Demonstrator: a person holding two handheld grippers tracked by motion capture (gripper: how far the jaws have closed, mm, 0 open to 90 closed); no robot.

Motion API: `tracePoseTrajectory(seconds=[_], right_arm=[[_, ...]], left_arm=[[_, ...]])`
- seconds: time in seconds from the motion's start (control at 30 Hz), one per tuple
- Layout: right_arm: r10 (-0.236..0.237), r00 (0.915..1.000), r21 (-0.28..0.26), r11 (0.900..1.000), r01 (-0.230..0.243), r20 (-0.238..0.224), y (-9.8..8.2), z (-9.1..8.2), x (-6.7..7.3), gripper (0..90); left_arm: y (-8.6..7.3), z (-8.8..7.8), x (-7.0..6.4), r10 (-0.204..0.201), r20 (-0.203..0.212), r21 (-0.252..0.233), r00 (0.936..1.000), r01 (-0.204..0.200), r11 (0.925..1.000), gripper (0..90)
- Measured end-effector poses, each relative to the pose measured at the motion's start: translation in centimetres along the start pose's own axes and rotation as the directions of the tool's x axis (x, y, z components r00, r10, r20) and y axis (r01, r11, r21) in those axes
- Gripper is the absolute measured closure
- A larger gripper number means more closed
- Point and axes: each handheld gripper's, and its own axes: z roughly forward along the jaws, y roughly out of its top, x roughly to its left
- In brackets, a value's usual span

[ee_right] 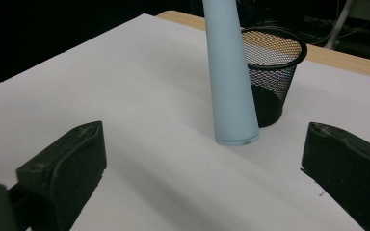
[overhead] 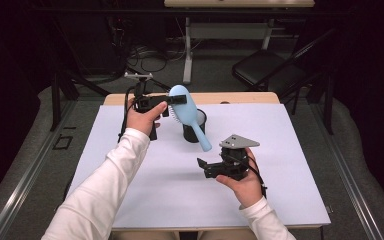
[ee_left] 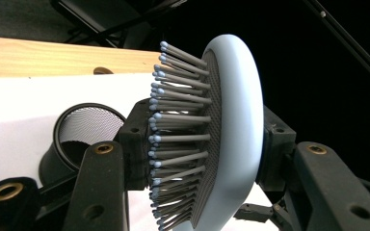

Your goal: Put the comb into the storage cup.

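Brush is pinched at its head by the left gripper, one jaw against the smooth back and the other pressed into the bristles, as the left gripper view shows. It is held in the air above the cup, handle slanting down toward the right gripper, whose jaws are spread with nothing between them, low over the tabletop.

The brush is judged light and stiff, a hard plastic shell that would be slippery on its glossy back; the bristles would give under pressure, so a hold across the head may shift. The handle, tapered and smooth, is judged the better place to be taken, near its wider end close to the head. The mesh cup is judged light and easily tipped if struck.

No brand, label or writing can be read on the brush, the cup or the white sheet.
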Motion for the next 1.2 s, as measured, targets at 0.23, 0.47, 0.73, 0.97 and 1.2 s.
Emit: tracePoseTrajectory(seconds=[0.23, 0.47, 0.73, 0.97, 1.2], right_arm=[[0.0, 1.0, 0.003, 1.0, 0.0, 0.002, 0.0, 0.1, 0.0, 0.0], [0.0, 1.0, 0.01, 1.0, 0.0, 0.006, 0.0, 0.2, 0.0, 0.0], [0.013, 0.9999, 0.014, 1.0, -0.013, 0.008, 0.0, 0.2, -0.1, 0.0], [0.01, 0.9999, 0.017, 1.0, -0.011, 0.007, -0.1, 0.2, -0.1, 0.0], [0.011, 0.9999, 0.017, 1.0, -0.011, 0.009, -0.1, 0.2, -0.1, 0.0]], left_arm=[[0.4, -0.3, 0.3, 0.025, -0.028, -0.025, 0.9993, -0.026, 0.9994, 51.0], [0.7, -0.6, 0.3, 0.044, -0.046, -0.057, 0.998, -0.047, 0.9973, 51.0], [1.1, -0.6, 0.0, 0.076, -0.069, -0.084, 0.9947, -0.082, 0.9931, 51.0], [1.3, -0.6, 0.0, 0.093, -0.084, -0.108, 0.9921, -0.102, 0.9889, 51.0], [1.5, -0.7, 0.0, 0.11, -0.101, -0.14, 0.9887, -0.124, 0.9823, 51.1]])
